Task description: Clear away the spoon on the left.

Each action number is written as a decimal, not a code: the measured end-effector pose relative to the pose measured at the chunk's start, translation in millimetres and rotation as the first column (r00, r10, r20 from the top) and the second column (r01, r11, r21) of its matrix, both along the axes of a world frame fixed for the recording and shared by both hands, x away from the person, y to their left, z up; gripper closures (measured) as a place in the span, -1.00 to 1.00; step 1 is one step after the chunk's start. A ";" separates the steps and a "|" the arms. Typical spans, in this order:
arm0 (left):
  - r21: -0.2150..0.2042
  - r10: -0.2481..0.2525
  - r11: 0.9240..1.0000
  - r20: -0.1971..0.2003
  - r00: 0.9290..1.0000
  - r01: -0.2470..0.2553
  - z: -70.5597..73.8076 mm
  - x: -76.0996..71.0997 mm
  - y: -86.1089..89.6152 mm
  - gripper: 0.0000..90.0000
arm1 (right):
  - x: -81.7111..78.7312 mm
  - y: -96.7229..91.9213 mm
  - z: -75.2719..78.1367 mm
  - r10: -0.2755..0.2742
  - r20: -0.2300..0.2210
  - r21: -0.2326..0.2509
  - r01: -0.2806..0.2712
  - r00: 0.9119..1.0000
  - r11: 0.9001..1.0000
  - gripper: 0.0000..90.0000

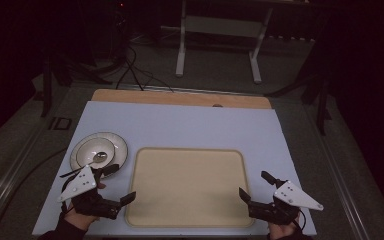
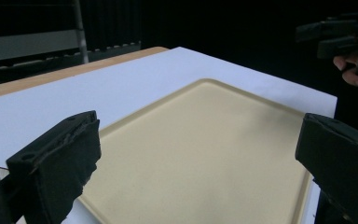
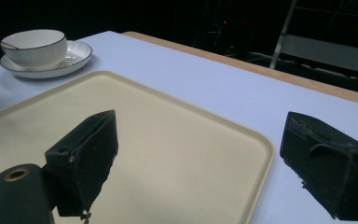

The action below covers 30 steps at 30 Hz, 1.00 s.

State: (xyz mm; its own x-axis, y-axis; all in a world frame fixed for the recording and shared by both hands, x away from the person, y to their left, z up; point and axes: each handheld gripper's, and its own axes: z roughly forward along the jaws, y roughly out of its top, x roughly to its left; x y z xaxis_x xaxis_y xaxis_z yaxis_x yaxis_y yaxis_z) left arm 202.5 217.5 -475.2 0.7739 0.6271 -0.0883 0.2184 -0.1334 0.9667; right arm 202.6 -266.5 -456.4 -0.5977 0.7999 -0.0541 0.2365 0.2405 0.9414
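A beige tray (image 1: 187, 185) lies bare in the middle of the pale table mat (image 1: 180, 125). At its left, a white bowl (image 1: 96, 150) with a spoon (image 1: 99, 158) in it stands on a white plate (image 1: 120, 145). My left gripper (image 1: 120, 183) hovers open at the tray's front left corner, just in front of the plate, with nothing between its jaws. My right gripper (image 1: 253, 184) is open at the tray's front right corner, also holding nothing. The left gripper view looks across the tray (image 2: 205, 154). The right gripper view shows the tray (image 3: 168, 140) and, farther off, the bowl (image 3: 35, 46) on its plate (image 3: 72, 58).
A wooden table edge (image 1: 180, 98) shows beyond the mat. A white metal frame (image 1: 215, 40) stands on the dark floor behind, with cables (image 1: 130, 70) to its left. In the left gripper view the other hand and its gripper (image 2: 335, 37) sit at the top right.
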 end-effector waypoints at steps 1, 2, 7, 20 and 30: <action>0.008 0.002 1.000 -0.005 1.000 -0.002 0.1 -0.3 -0.1 -0.98 | -0.4 0.1 0.4 -0.005 0.005 -0.006 0.005 1.000 1.000 -0.74; 0.012 0.004 1.000 -0.006 1.000 -0.004 0.1 -0.4 -0.3 -0.98 | -2.2 0.6 1.9 -0.034 0.024 -0.023 0.035 0.999 0.999 -0.71; 0.019 -0.024 1.000 -0.026 0.999 0.024 -0.6 1.0 -1.8 -0.98 | -3.8 -0.7 1.9 -0.033 0.030 -0.013 0.034 0.999 0.999 -0.70; 0.090 -0.172 0.981 -0.026 0.985 0.173 18.3 -15.0 -26.4 -0.97 | -14.3 7.7 6.8 0.082 0.065 -0.004 -0.082 0.994 0.997 -0.75; 0.121 -0.215 0.970 0.027 0.976 0.211 54.5 -15.4 -34.6 -0.90 | -14.1 9.7 6.2 0.089 0.069 -0.007 -0.089 0.994 0.996 -0.75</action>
State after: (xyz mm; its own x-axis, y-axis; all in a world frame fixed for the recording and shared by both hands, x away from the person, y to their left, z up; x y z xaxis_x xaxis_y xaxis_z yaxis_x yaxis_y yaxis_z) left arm 187.1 182.9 -420.8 0.8923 0.4514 0.0091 0.1346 -0.2851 0.9490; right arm 188.4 -256.8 -450.2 -0.6610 0.7435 -0.1009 0.1481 0.2611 0.9539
